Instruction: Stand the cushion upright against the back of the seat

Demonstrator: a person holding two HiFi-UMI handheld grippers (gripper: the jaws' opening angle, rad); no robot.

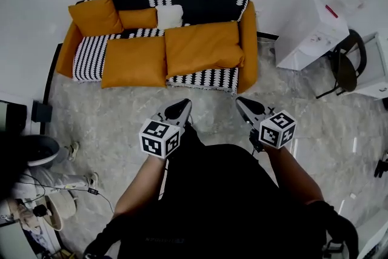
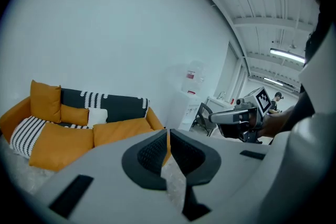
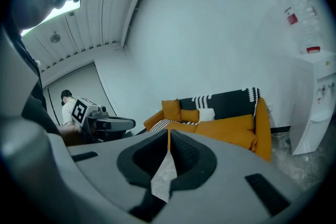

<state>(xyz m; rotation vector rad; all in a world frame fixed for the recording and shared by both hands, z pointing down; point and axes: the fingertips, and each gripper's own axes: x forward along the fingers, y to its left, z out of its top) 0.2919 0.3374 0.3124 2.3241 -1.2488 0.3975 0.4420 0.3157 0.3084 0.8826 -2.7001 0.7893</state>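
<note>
An orange sofa point(image 1: 247, 45) with a black-and-white striped throw stands against the wall ahead. Two large orange cushions lie flat on its seat, one on the left point(image 1: 133, 62) and one on the right point(image 1: 203, 47). At the back, an orange cushion point(image 1: 95, 15) stands upright in the left corner, beside a smaller orange one point(image 1: 137, 18) and a white one point(image 1: 169, 16). My left gripper point(image 1: 180, 108) and right gripper point(image 1: 244, 104) hover over the floor short of the sofa. Both are shut and hold nothing. The right flat cushion point(image 3: 231, 128) also shows in the right gripper view.
A white cabinet point(image 1: 309, 27) and a black chair point(image 1: 347, 63) stand to the right of the sofa. At the left are a dark round bin point(image 1: 36, 150) and cables on the floor. Grey marble floor point(image 1: 121, 118) lies between me and the sofa.
</note>
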